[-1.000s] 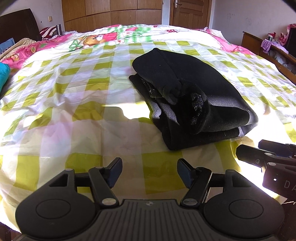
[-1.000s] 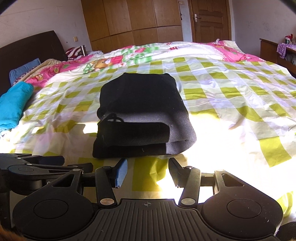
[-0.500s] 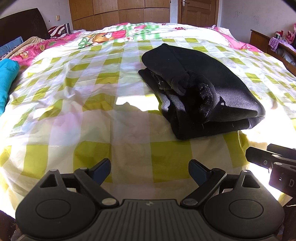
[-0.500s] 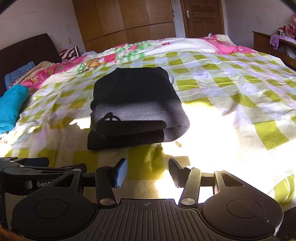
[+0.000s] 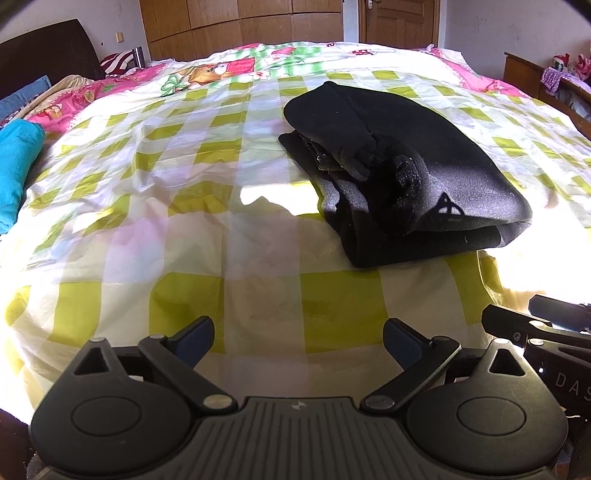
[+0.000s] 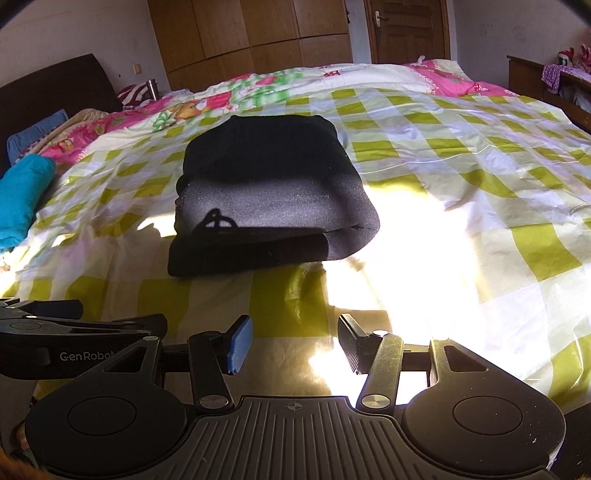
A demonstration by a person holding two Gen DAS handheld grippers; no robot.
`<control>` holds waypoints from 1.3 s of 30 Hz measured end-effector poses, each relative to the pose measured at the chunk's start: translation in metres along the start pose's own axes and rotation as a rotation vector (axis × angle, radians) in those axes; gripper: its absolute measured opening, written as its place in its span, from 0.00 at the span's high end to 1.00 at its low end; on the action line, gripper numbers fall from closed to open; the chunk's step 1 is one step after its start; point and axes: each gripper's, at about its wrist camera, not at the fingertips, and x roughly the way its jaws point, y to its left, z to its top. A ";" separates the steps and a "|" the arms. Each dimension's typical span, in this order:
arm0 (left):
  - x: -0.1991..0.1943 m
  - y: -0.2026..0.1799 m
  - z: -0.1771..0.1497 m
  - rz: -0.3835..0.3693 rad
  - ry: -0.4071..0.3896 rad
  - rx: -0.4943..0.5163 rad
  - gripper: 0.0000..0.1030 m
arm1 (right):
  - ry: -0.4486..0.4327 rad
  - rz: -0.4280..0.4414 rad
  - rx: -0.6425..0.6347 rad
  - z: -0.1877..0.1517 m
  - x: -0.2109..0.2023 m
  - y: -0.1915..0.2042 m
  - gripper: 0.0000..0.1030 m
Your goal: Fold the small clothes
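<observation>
A black garment [image 5: 413, 173] lies folded into a thick bundle on the green-and-white checked bedspread [image 5: 184, 229]; the right wrist view shows the black garment [image 6: 273, 192] straight ahead, partly in sunlight. My left gripper [image 5: 298, 338] hangs open over the near edge of the bed, short of the bundle and to its left, with nothing between its fingers. My right gripper [image 6: 294, 345] is also open and empty, a little in front of the bundle. Each gripper's body shows at the edge of the other's view.
A turquoise pillow [image 5: 16, 173] lies at the bed's left side, beside pink printed bedding [image 5: 110, 96]. A dark headboard [image 6: 48, 96] stands at far left. Wooden wardrobes [image 6: 251, 37] and a door [image 6: 402, 29] line the back wall; a wooden shelf unit [image 5: 554, 88] stands at right.
My left gripper's fingers have spread much wider, and both grippers have drawn back from the black bundle. The garment has not moved.
</observation>
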 end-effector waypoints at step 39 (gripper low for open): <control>0.004 -0.004 -0.003 0.004 0.034 0.008 0.00 | 0.014 0.011 -0.003 -0.002 0.002 -0.001 0.49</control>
